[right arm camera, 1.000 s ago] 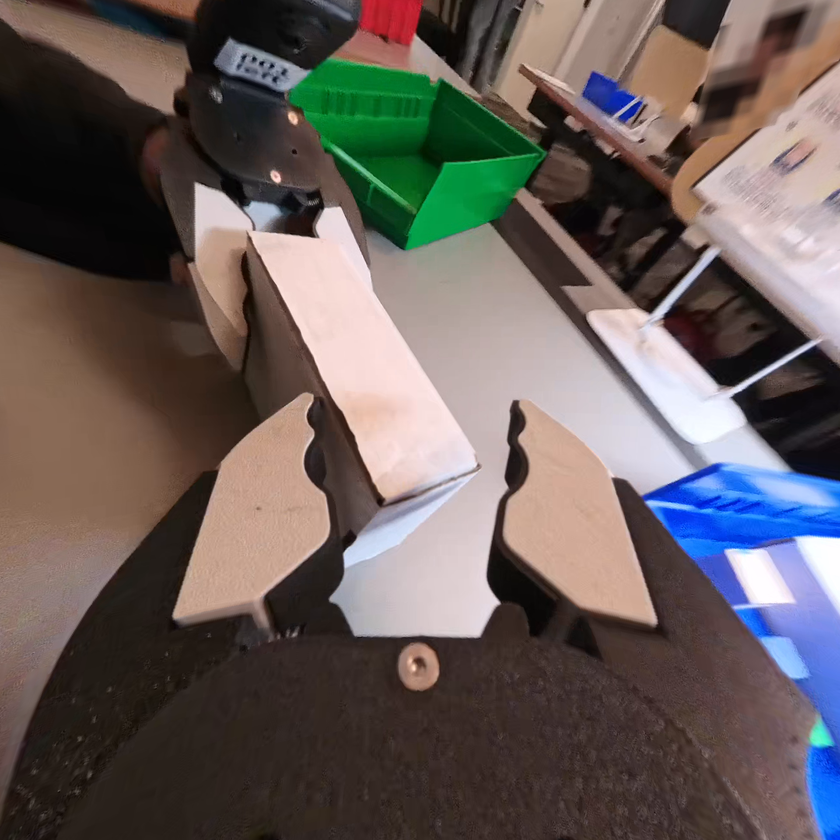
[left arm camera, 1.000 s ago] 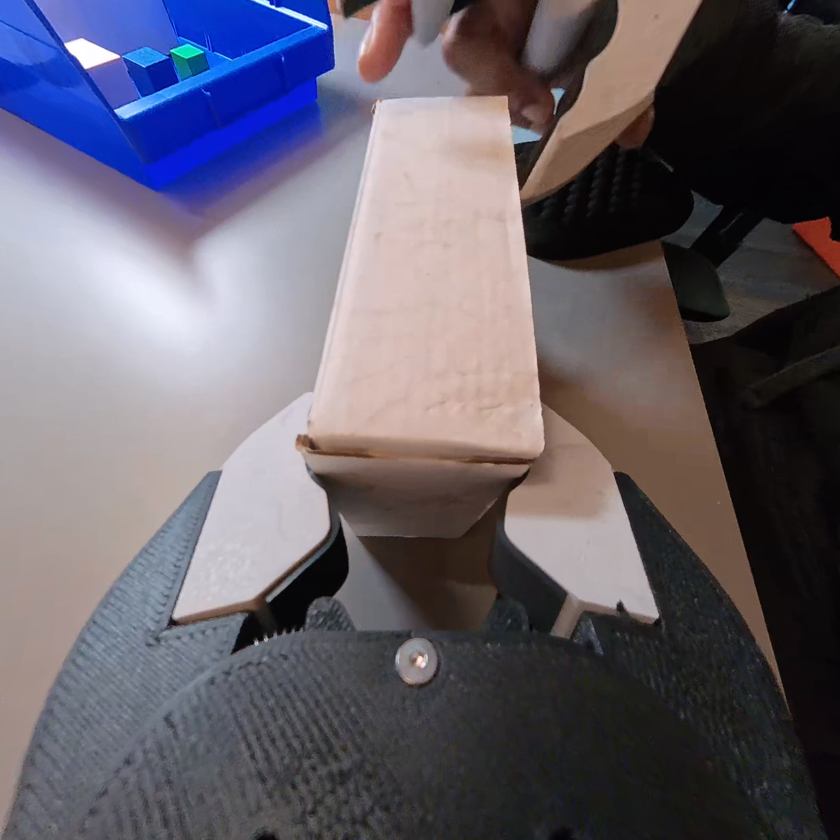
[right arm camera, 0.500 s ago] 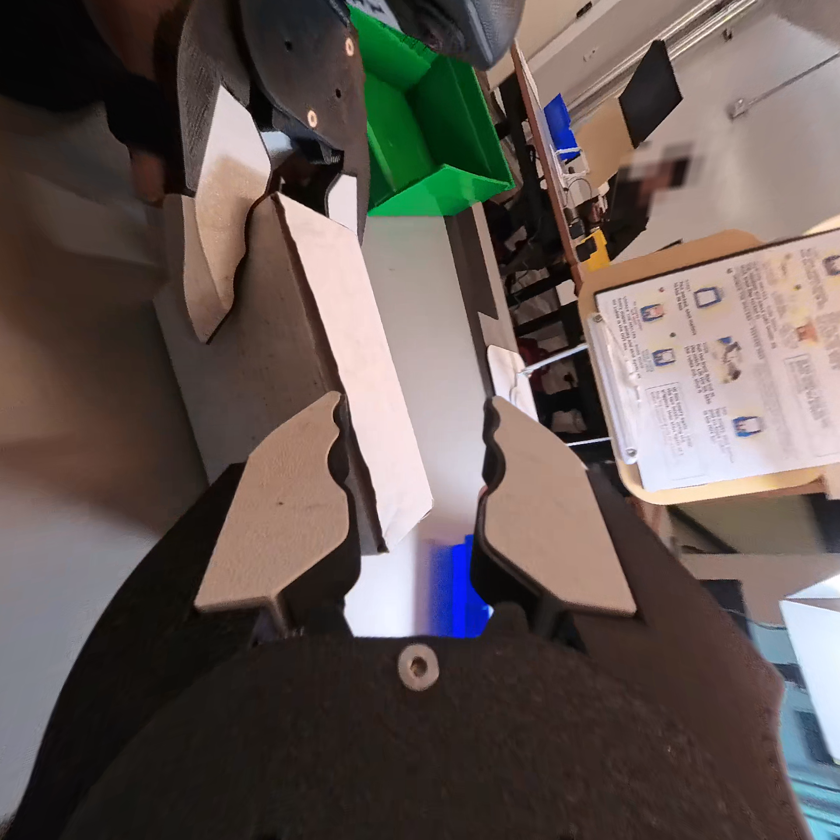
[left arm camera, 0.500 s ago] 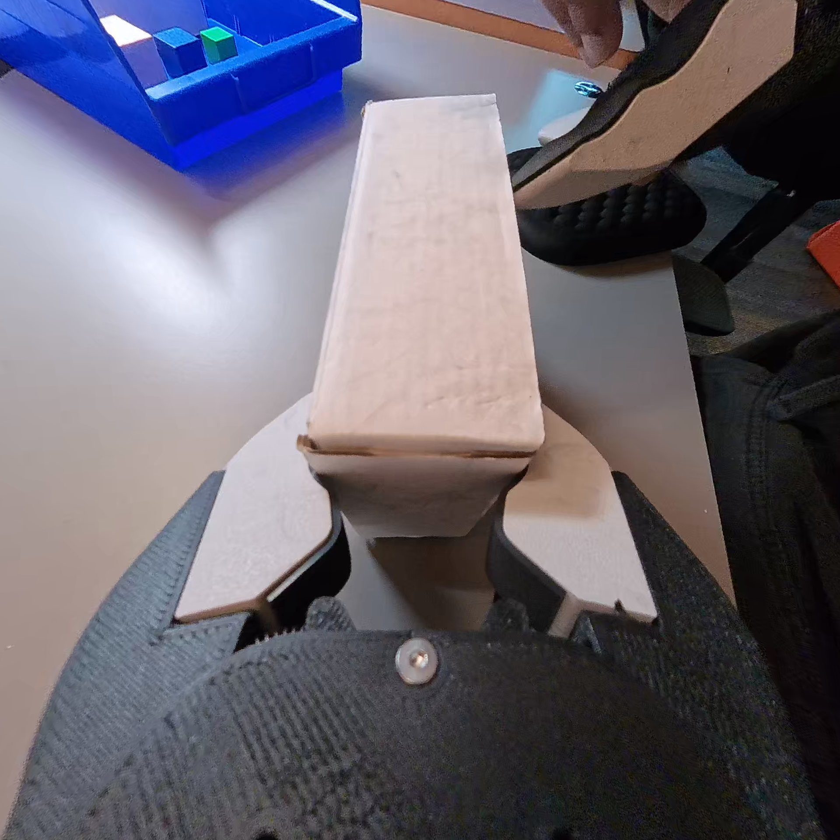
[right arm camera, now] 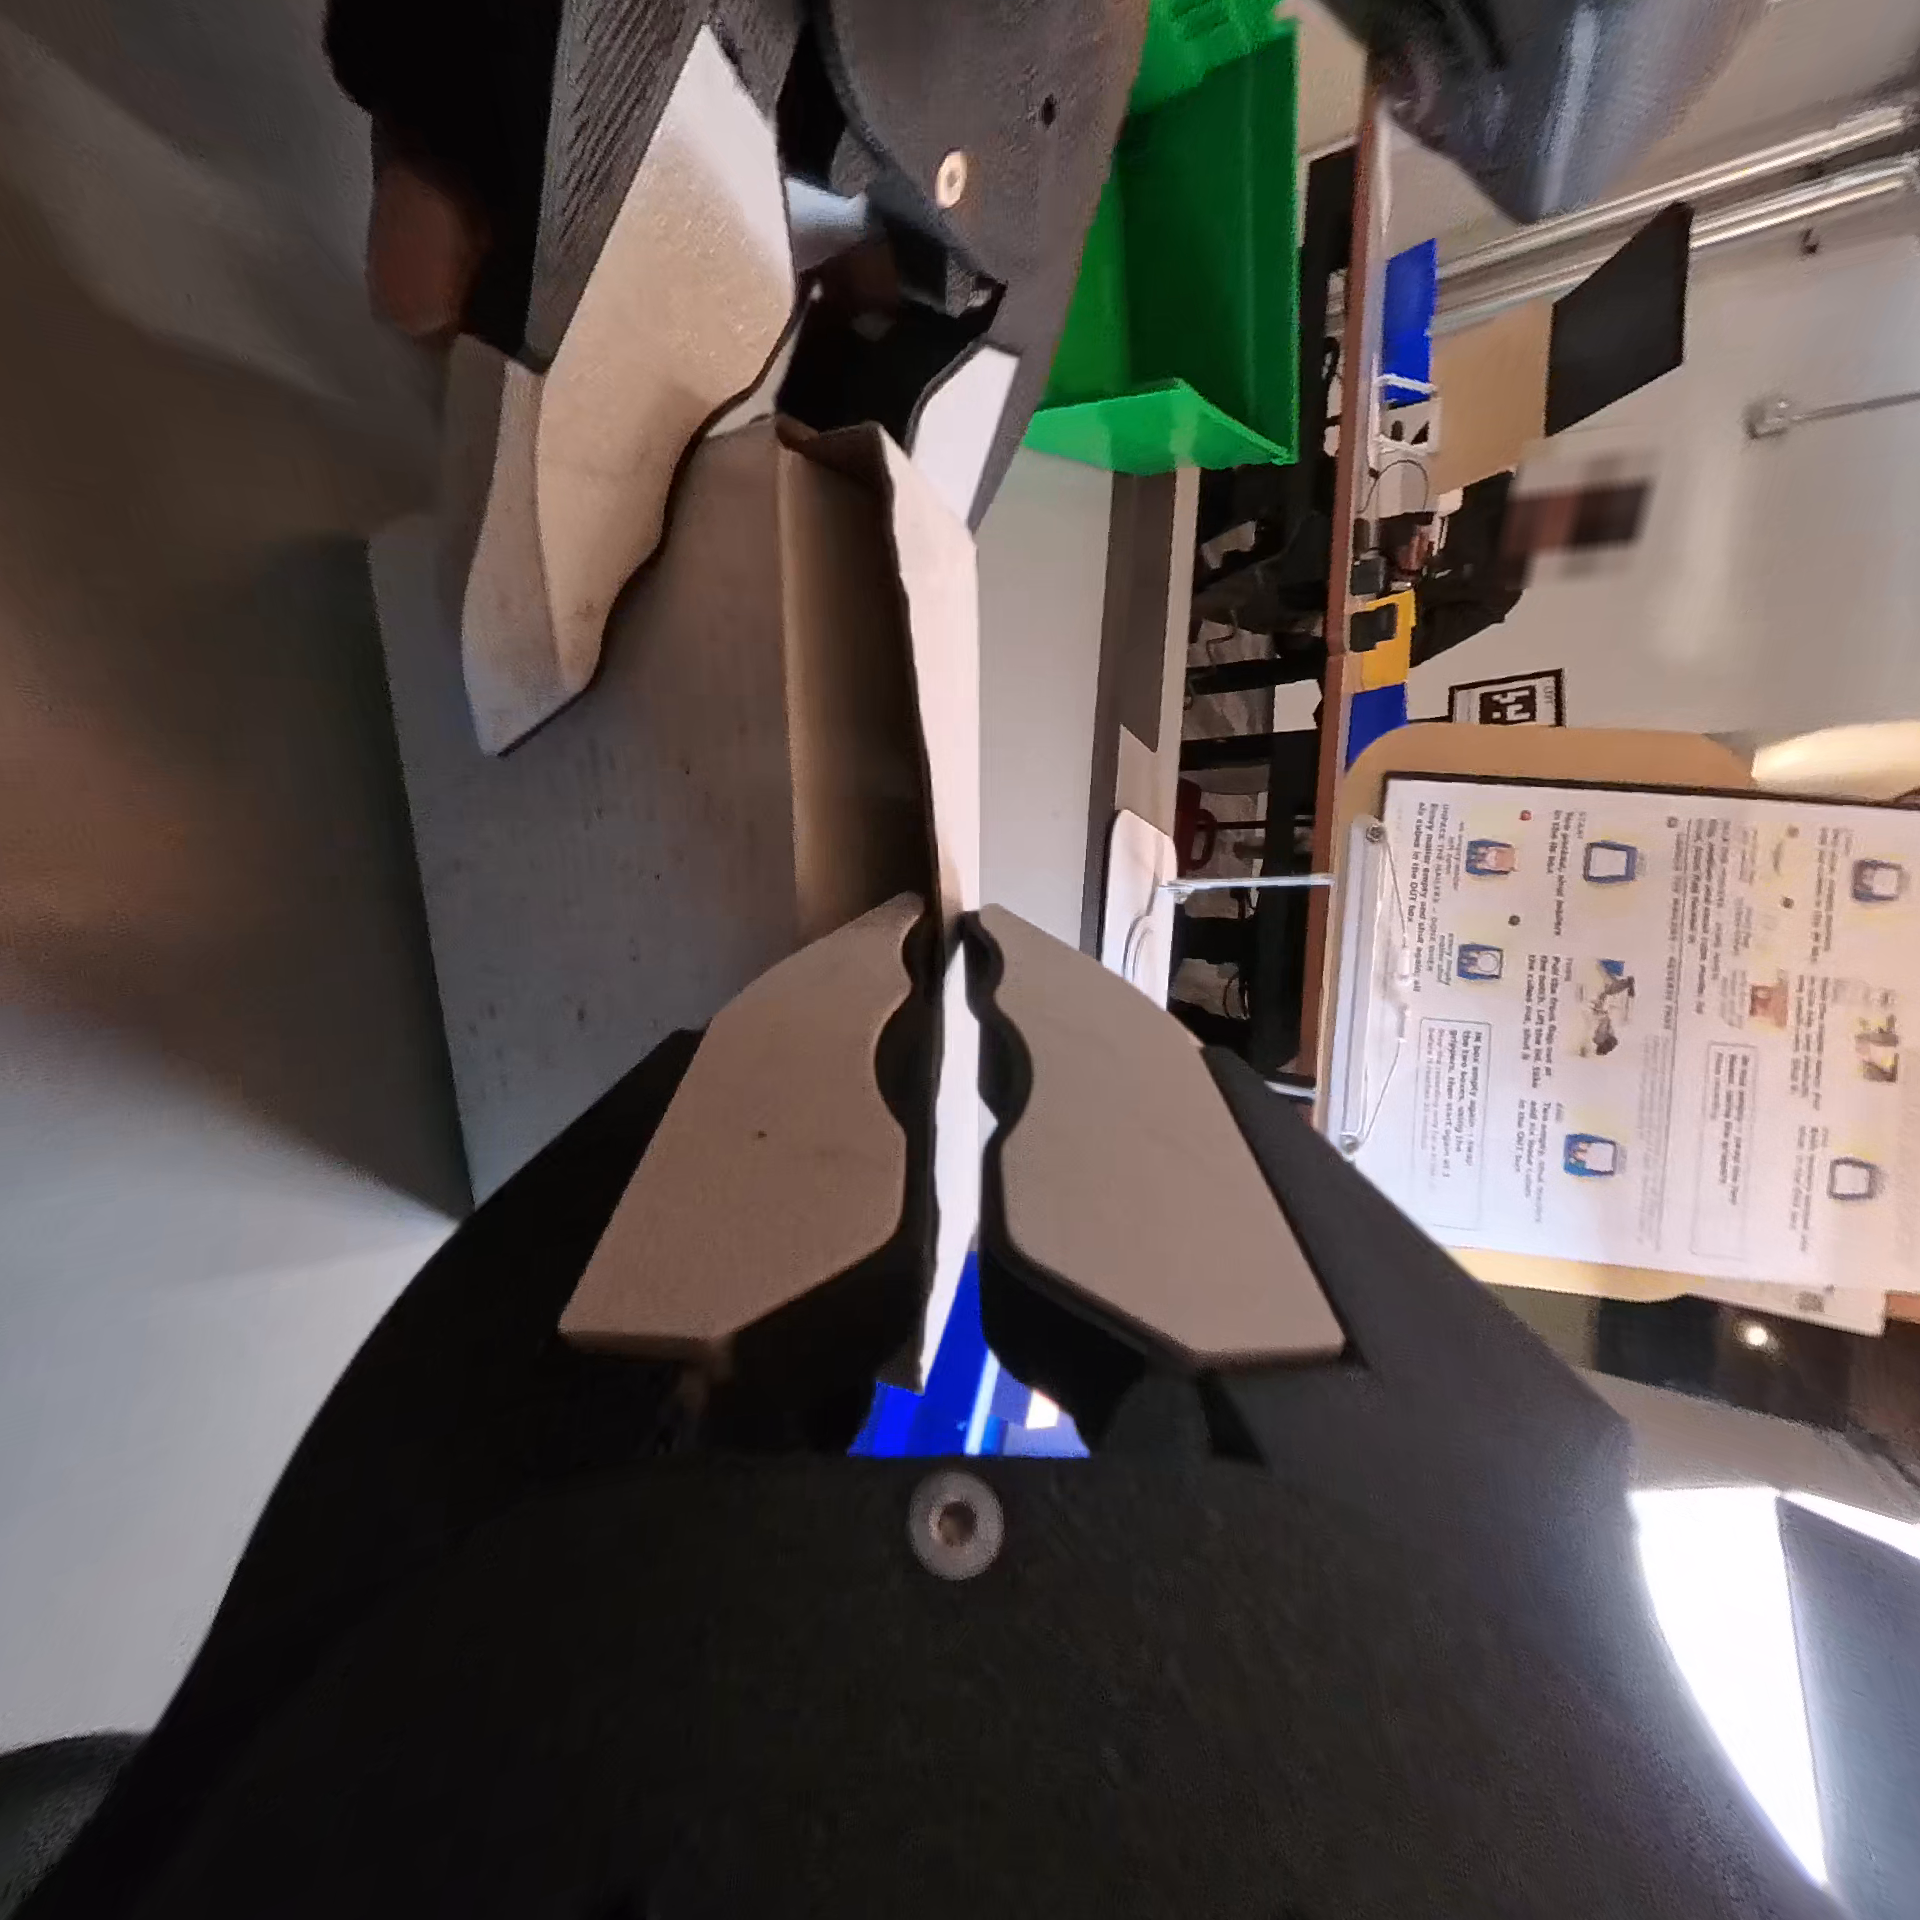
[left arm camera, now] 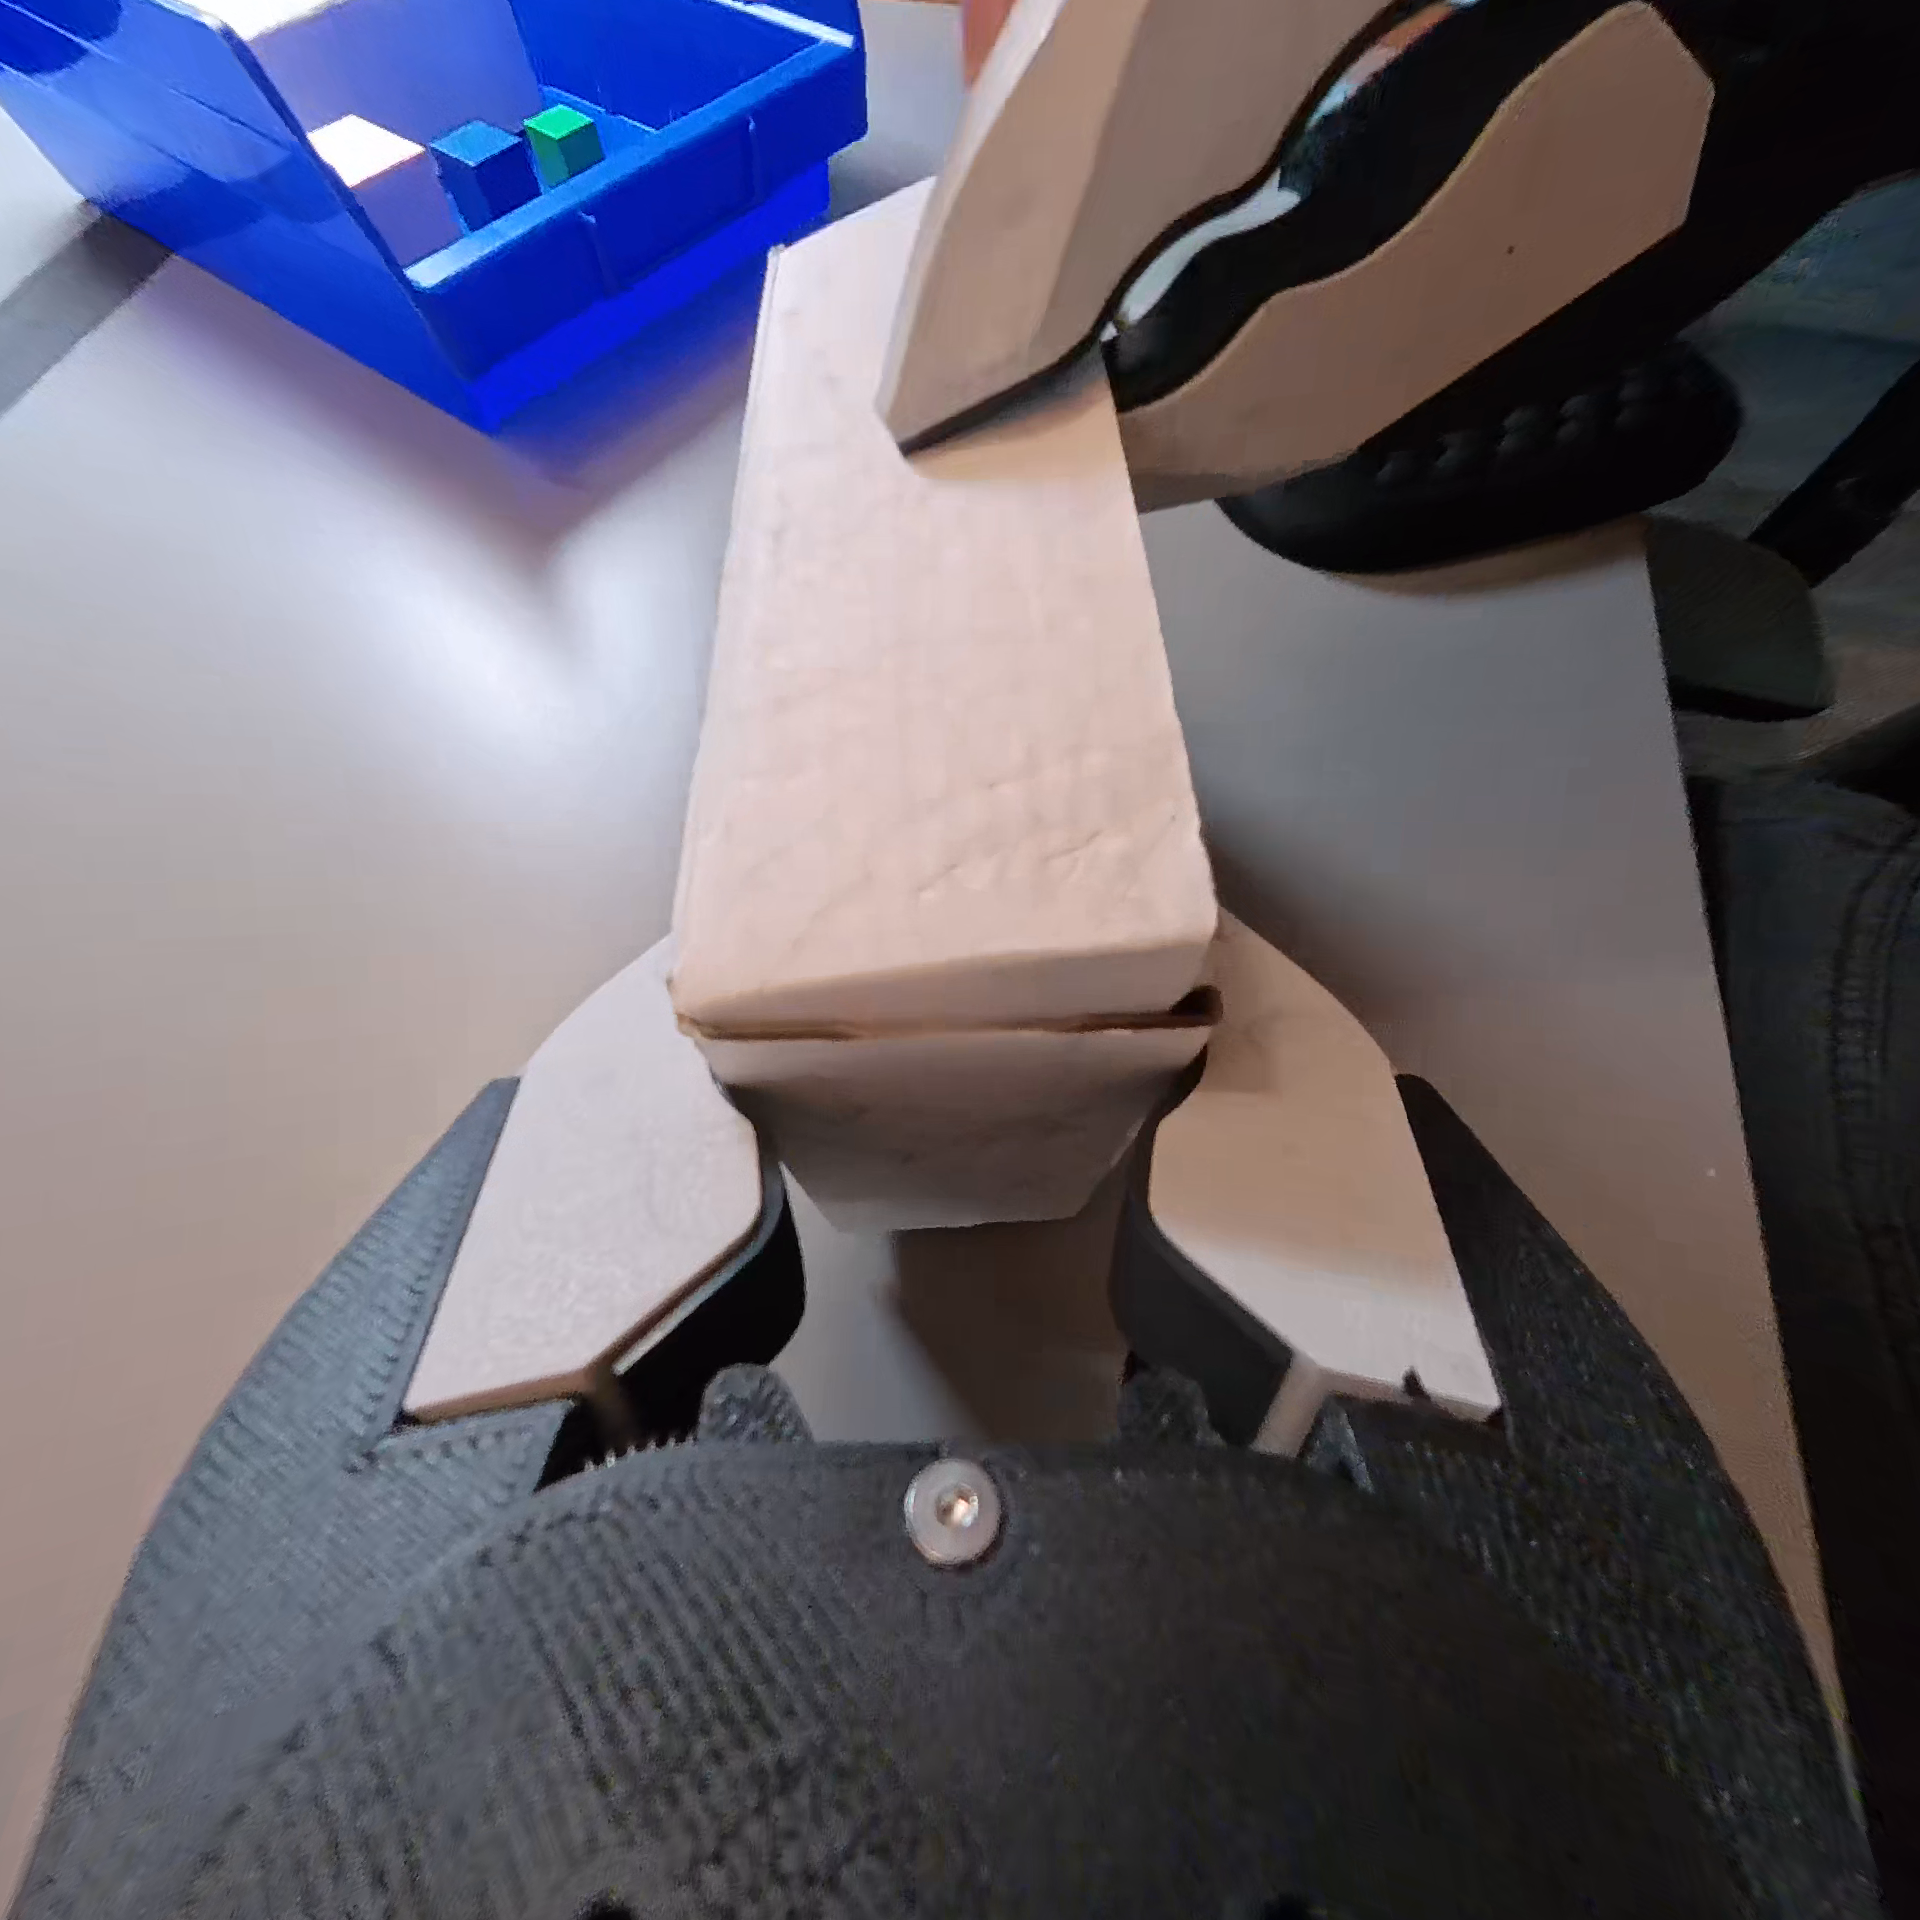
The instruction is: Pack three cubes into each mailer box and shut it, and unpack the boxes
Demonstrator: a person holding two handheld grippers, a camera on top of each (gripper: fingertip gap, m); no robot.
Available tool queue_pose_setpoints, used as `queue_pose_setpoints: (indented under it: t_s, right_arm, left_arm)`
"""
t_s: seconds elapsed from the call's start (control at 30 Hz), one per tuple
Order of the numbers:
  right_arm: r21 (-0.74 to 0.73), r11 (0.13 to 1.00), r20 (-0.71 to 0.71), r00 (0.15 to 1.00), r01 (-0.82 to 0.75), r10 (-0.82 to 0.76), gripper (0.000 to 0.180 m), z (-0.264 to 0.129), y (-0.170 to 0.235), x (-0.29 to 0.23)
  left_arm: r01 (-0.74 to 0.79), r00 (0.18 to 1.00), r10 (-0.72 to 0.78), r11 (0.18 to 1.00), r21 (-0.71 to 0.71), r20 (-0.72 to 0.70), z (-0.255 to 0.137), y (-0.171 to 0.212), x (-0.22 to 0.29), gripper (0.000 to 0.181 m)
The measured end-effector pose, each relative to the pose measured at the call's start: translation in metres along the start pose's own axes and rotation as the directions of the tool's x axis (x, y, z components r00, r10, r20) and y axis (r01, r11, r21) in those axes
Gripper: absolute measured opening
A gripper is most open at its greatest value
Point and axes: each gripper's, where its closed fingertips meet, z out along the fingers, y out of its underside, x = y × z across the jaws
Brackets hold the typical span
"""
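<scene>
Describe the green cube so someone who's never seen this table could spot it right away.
Start at the blue bin at the table's far left in the left wrist view, beyond the mailer box held in the left gripper. Inside it, near the front wall, two small cubes sit side by side. The green cube is the right-hand one; its neighbour, the blue cube, blends with the bin.

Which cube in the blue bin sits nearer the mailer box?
The green cube; it sits right of the blue cube in the blue bin, toward the mailer box.

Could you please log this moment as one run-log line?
left gripper: shut on mailer box | right gripper: shut on lid flap | blue bin: two cubes
</scene>
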Motion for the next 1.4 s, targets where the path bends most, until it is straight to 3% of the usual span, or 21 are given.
queue_pose_setpoints:
  t_s: [0.1,0.23,0.37,0.57,1.0,1.13,1.4]
  right_arm:
    - [-0.001,1.000,0.018,1.000,0.015,-0.015,0.000,-0.002,-0.001,0.007]
    - [0.033,0.977,0.226,0.954,-0.211,0.199,0.002,-0.010,-0.003,0.014]
    - [-0.004,0.952,0.394,0.875,-0.305,0.282,0.001,-0.017,-0.004,0.020]
    - [-0.039,0.954,0.378,0.880,-0.296,0.289,0.001,-0.014,-0.008,0.032]
    - [-0.104,0.940,0.322,0.883,-0.326,0.342,0.001,-0.014,0.007,0.054]
    - [-0.123,0.940,0.317,0.884,-0.319,0.342,0.001,-0.010,0.009,0.063]
    - [-0.169,0.937,0.330,0.879,-0.304,0.345,0.001,0.016,0.028,0.075]
  left_arm:
    - [-0.061,0.998,0.061,0.998,0.003,0.024,-0.001,0.000,-0.002,0.073]
    - [-0.237,0.967,0.235,0.971,0.012,0.098,0.000,-0.002,-0.006,0.074]
    - [-0.383,0.912,0.366,0.921,0.065,0.184,-0.002,-0.010,-0.014,0.075]
    - [-0.318,0.926,0.290,0.944,0.085,0.243,-0.017,0.001,-0.036,0.078]
    - [-0.080,0.996,0.086,0.966,0.245,-0.017,-0.052,-0.001,0.007,0.086]
    - [-0.124,0.991,0.131,0.965,0.231,-0.019,-0.046,-0.001,0.021,0.077]
    - [-0.274,0.962,0.274,0.960,0.051,0.004,-0.022,0.025,0.032,0.053]
